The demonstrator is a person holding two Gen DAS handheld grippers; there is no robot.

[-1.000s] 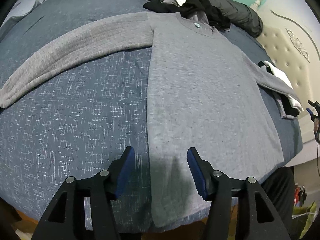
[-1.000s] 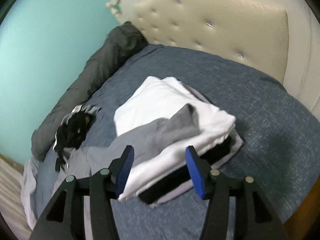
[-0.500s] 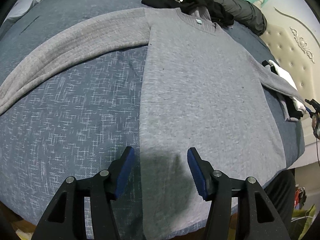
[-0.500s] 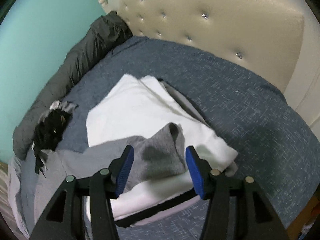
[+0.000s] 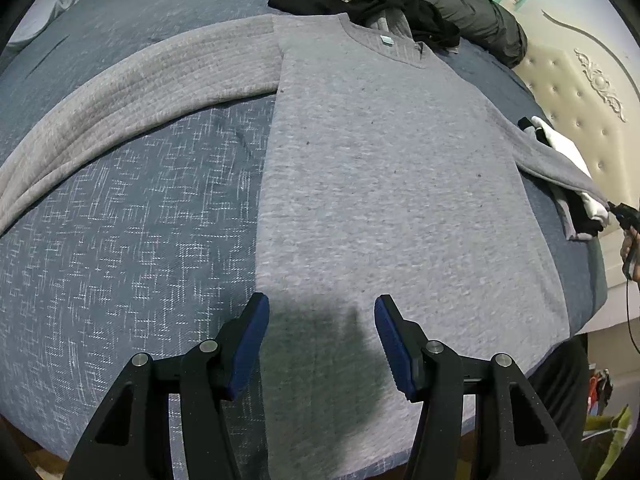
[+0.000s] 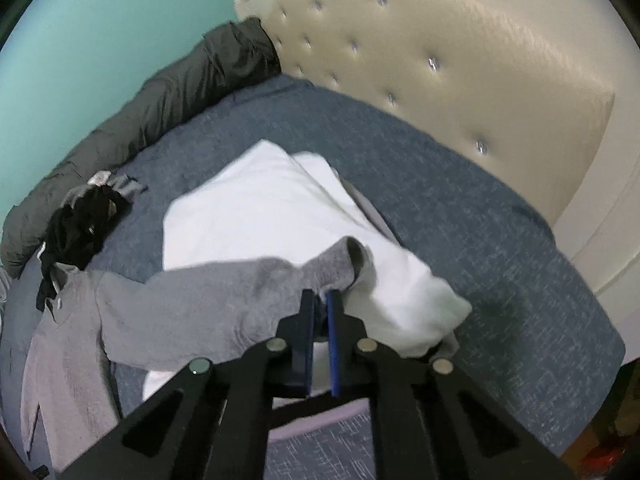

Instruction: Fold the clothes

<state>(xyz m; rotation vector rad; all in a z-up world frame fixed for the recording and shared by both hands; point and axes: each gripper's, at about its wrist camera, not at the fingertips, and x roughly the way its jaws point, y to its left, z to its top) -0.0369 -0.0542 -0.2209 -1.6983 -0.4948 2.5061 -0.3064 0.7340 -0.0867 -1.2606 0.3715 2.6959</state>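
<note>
One sleeve of the grey sweater (image 5: 380,184) is now taken: the right gripper (image 6: 318,300) has its jaws pressed together on the cuff of the right sleeve (image 6: 224,292), where this sleeve lies over the pile of folded white clothes (image 6: 256,216). The left gripper (image 5: 320,336) hangs over the lower part of the sweater's body, near its left edge and hem, with the jaws spread and no cloth between them.

The step in hand, as I judge it, is the first fold, the sleeve to be brought in over the body. The next move probably calls for lifting the cuff clear of the white pile without dragging that pile, then carrying it across to the chest. The left gripper may need to hold the body down or take the hem.

The sweater lies flat on the blue bed cover (image 5: 120,220), with the collar toward the heap of dark clothes (image 5: 400,4) near the far edge of the bed. Its body is smooth and almost without wrinkles. The left sleeve (image 5: 120,92) stretches out wide over the cover and looks ribbed.
</note>
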